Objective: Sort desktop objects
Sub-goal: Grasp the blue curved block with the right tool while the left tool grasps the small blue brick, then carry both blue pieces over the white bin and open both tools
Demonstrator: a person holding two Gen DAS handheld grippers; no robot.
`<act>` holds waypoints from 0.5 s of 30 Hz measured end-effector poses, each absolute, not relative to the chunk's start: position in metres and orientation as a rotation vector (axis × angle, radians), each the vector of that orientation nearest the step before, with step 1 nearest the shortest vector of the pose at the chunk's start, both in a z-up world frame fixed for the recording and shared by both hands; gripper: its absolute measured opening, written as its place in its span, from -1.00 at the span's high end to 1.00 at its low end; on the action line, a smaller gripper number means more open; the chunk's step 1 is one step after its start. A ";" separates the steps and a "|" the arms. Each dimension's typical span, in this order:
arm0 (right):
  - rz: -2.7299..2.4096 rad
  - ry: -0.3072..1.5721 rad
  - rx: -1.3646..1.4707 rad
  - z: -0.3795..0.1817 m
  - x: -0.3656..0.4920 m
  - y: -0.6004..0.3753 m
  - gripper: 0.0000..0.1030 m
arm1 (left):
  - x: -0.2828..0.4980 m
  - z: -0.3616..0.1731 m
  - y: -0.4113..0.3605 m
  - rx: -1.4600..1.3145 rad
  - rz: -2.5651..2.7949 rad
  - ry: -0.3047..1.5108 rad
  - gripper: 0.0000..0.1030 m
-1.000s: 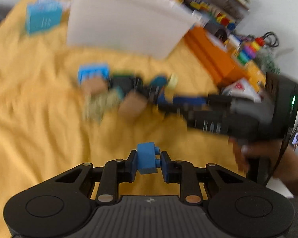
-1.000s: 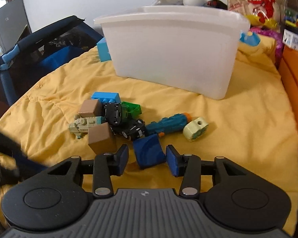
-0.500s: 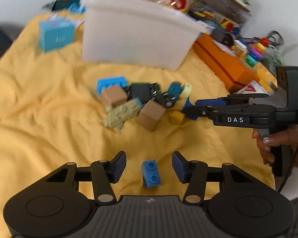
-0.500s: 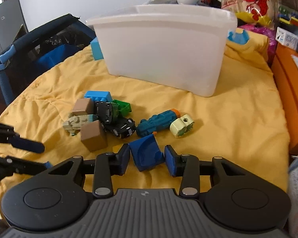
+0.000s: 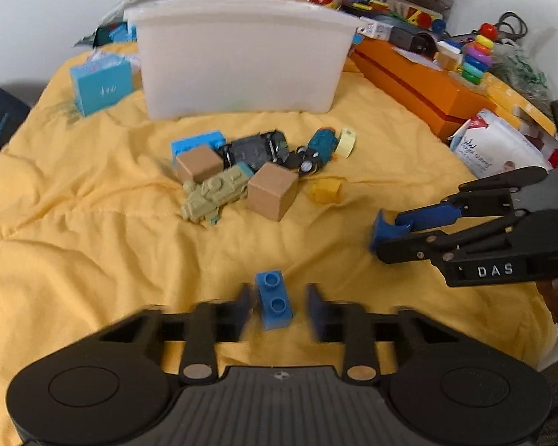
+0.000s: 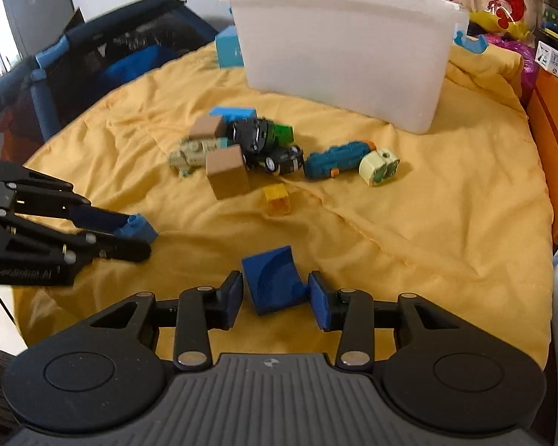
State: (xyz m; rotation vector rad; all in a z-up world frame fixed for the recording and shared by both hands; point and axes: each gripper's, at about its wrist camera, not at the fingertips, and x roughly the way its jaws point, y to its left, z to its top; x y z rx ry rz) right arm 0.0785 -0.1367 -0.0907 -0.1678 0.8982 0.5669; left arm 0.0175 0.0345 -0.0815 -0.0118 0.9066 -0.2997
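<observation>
A small blue brick (image 5: 273,304) lies on the yellow cloth (image 5: 93,223) between the fingers of my left gripper (image 5: 277,310), which is open with a gap on each side. The right wrist view shows that gripper (image 6: 130,239) at the left, around the same brick (image 6: 139,226). My right gripper (image 6: 275,299) is shut on a dark blue curved piece (image 6: 271,282), low over the cloth; it is also in the left wrist view (image 5: 381,241). Beyond lies a pile: tan cubes (image 5: 271,195), a toy tank (image 5: 214,195), black cars (image 5: 256,148), a yellow brick (image 6: 277,199). A white bin (image 5: 241,63) stands behind.
A light blue box (image 5: 100,87) sits left of the bin. Orange boxes (image 5: 420,85), a ring stacker (image 5: 476,59) and a wipes pack (image 5: 498,145) line the right side. A dark blue playpen (image 6: 93,55) stands off the cloth's left edge.
The left gripper let go of the blue brick onto the cloth, opened, and its fingers have now come closer around it. The right gripper drew back from the pile with the curved piece.
</observation>
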 end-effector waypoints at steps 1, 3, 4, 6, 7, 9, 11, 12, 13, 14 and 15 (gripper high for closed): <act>0.569 0.895 -0.168 -0.092 0.079 -0.136 0.15 | 0.018 -0.084 0.036 -0.021 -0.295 0.913 0.59; 0.572 0.890 -0.174 -0.094 0.078 -0.136 0.15 | 0.017 -0.085 0.040 -0.045 -0.292 0.909 0.64; 0.571 0.883 -0.176 -0.094 0.078 -0.136 0.14 | 0.017 -0.085 0.041 -0.047 -0.292 0.908 0.65; 0.573 0.875 -0.170 -0.095 0.077 -0.136 0.14 | 0.017 -0.085 0.043 -0.045 -0.289 0.906 0.65; 0.576 0.866 -0.177 -0.096 0.076 -0.136 0.14 | 0.018 -0.085 0.043 -0.047 -0.288 0.909 0.65; 0.575 0.853 -0.217 -0.096 0.073 -0.133 0.23 | 0.020 -0.084 0.045 -0.053 -0.294 0.913 0.66; 0.576 0.865 -0.221 -0.092 0.074 -0.134 0.25 | 0.021 -0.078 0.045 -0.046 -0.305 0.899 0.66; 0.576 0.865 -0.213 -0.088 0.074 -0.135 0.25 | 0.021 -0.073 0.046 -0.038 -0.311 0.886 0.66; 0.572 0.858 -0.208 -0.083 0.074 -0.136 0.25 | 0.021 -0.066 0.046 -0.031 -0.314 0.869 0.66; 0.567 0.847 -0.207 -0.078 0.074 -0.137 0.25 | 0.022 -0.060 0.048 -0.031 -0.318 0.857 0.66; 0.563 0.829 -0.204 -0.071 0.074 -0.138 0.26 | 0.024 -0.053 0.049 -0.033 -0.321 0.840 0.66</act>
